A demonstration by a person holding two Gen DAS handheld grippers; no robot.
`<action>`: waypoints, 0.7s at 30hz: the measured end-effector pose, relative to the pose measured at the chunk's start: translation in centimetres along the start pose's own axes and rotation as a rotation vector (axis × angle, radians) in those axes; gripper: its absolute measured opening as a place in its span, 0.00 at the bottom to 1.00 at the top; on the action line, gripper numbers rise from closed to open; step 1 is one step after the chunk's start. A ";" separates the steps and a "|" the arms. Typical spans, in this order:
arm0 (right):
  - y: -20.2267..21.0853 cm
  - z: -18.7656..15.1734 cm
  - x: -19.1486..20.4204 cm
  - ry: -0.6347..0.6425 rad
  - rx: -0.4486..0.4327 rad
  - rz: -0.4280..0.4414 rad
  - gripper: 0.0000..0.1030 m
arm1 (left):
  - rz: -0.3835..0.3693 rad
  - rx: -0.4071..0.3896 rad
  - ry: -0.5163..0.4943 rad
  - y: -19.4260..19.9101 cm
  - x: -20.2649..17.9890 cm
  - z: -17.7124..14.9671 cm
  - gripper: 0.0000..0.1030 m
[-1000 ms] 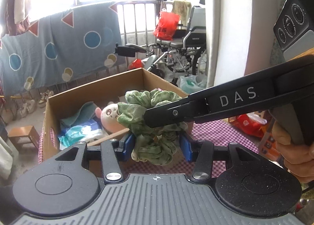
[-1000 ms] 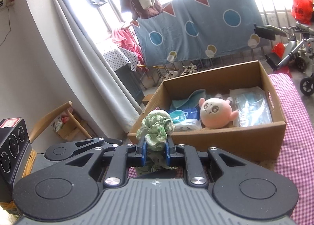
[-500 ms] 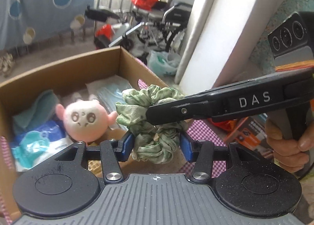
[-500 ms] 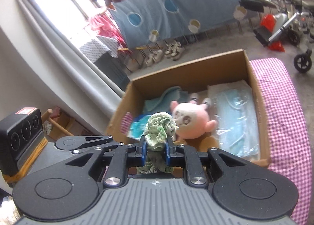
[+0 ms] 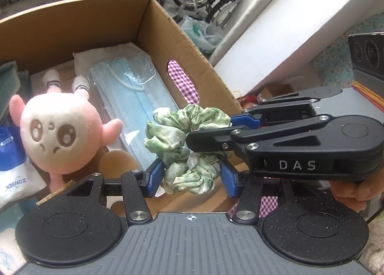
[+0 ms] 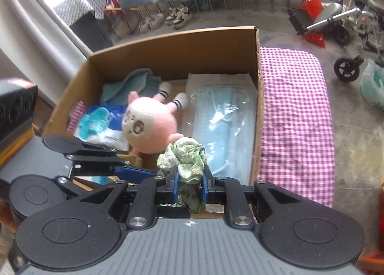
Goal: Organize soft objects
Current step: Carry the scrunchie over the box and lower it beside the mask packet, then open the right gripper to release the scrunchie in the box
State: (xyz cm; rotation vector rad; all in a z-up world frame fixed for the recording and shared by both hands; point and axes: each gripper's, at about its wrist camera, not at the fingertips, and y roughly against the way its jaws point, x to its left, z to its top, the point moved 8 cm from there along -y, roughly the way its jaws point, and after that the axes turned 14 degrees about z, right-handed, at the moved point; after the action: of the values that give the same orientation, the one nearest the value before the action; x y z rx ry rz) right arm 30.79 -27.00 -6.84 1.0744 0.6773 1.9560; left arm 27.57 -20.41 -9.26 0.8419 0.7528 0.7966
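Scrunchie (image 6: 186, 158) now over box (image 5: 187, 42), green-white mottled, ruffled, bunched

Black tongs (image 6: 188, 185), blue pads (image 6: 176, 185), silver screws, "DAS" lettering.

Inside the box (image 6: 172, 56), the doll (image 6: 148, 126) fills the middle, packets (image 6: 105, 126) crowd the left, masks (image 6: 223, 131) lie flat on the right; room remains above the masks.
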 end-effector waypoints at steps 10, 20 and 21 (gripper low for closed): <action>-1.5 0.4 -1.0 0.056 0.101 -0.067 0.22 | 0.028 0.054 0.043 -1.7 0.7 0.3 0.73; -1.4 0.7 -1.1 0.020 0.098 -0.057 0.31 | 0.080 -0.011 0.061 1.5 1.7 0.2 0.83; -1.3 0.8 -1.0 0.014 0.092 -0.054 0.39 | 0.083 -0.019 0.065 1.9 1.9 0.2 0.84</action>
State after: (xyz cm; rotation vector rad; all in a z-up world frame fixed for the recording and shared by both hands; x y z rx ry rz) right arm 32.32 -27.09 -7.82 1.0874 0.8022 1.9040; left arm 28.05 -18.05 -8.00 0.8374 0.7700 0.9077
